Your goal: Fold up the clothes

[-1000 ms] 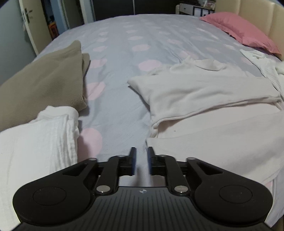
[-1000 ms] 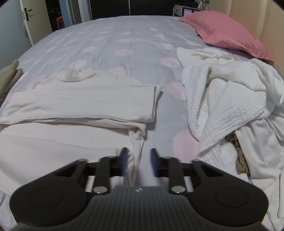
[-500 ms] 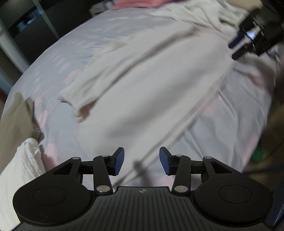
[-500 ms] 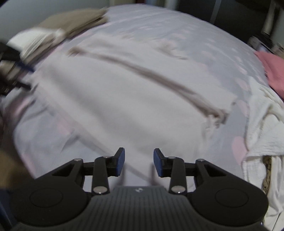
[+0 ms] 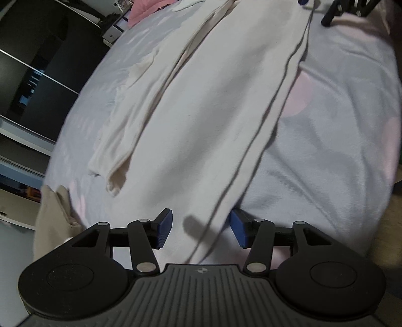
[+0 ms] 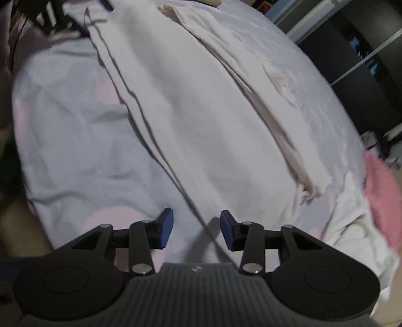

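A cream long-sleeved garment (image 5: 208,120) lies flat across the bed, its sleeves folded over its body (image 5: 140,105). It also shows in the right wrist view (image 6: 208,120). My left gripper (image 5: 201,232) is open, its jaws either side of the garment's hem at one bottom corner. My right gripper (image 6: 196,232) is open over the hem at the opposite corner. Each gripper shows at the far end in the other's view: the right gripper (image 5: 336,10) and the left gripper (image 6: 50,15).
The bed has a grey sheet with pink dots (image 5: 339,130). A tan folded cloth (image 5: 52,218) lies left of the left gripper. A white textured pile (image 6: 356,226) and a pink pillow (image 6: 384,191) lie right of the right gripper. Dark wardrobes (image 5: 37,63) stand behind.
Both grippers have swung round to face each other along the garment's hem and dropped close to it. Both have opened wider.
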A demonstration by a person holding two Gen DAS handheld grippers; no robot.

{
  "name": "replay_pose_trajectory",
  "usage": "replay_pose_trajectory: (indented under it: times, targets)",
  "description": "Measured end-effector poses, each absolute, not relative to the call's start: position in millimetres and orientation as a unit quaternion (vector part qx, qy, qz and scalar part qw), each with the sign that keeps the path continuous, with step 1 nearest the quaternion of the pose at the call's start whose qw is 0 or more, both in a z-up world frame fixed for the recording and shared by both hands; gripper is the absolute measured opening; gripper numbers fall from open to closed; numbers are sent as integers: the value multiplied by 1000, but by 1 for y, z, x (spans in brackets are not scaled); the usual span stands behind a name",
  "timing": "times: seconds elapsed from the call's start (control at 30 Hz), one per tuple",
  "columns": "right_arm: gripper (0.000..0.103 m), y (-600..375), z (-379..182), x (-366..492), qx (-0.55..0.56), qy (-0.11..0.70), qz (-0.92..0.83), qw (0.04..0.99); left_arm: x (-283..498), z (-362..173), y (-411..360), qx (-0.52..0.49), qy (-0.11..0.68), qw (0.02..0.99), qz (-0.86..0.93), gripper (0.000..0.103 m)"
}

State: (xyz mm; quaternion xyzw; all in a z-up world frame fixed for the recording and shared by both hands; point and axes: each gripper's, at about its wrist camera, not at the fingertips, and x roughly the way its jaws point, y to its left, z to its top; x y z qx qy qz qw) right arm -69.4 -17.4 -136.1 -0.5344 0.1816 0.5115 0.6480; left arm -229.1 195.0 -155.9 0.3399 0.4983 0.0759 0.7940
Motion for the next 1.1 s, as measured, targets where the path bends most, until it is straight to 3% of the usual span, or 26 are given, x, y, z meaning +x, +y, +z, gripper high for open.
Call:
replay_pose_trajectory:
  times: [0.23, 0.3, 0.33, 0.43, 0.57, 1.1]
  targets:
    - [43, -22, -153, -72, -610, 115, 461, 634, -235, -176, 201, 416, 507, 745, 122, 33]
    - [43, -23, -158, -71, -627, 99, 451, 627, -237, -179, 202, 423, 502, 745, 118, 33]
    - [40, -23, -160, -70, -632, 96, 448, 626, -236, -180, 201, 428, 502, 743, 116, 33]
    - [15, -21, -162, -70, -637, 99, 443, 623, -234, -178, 200, 425, 504, 743, 116, 20]
    - [11, -23, -150, -68, -621, 97, 431, 648, -228, -160, 208, 382, 500, 764, 141, 7]
    - [6, -8, -49, -39, -494, 43, 373, 784, -201, -5, 273, 136, 373, 880, 261, 6]
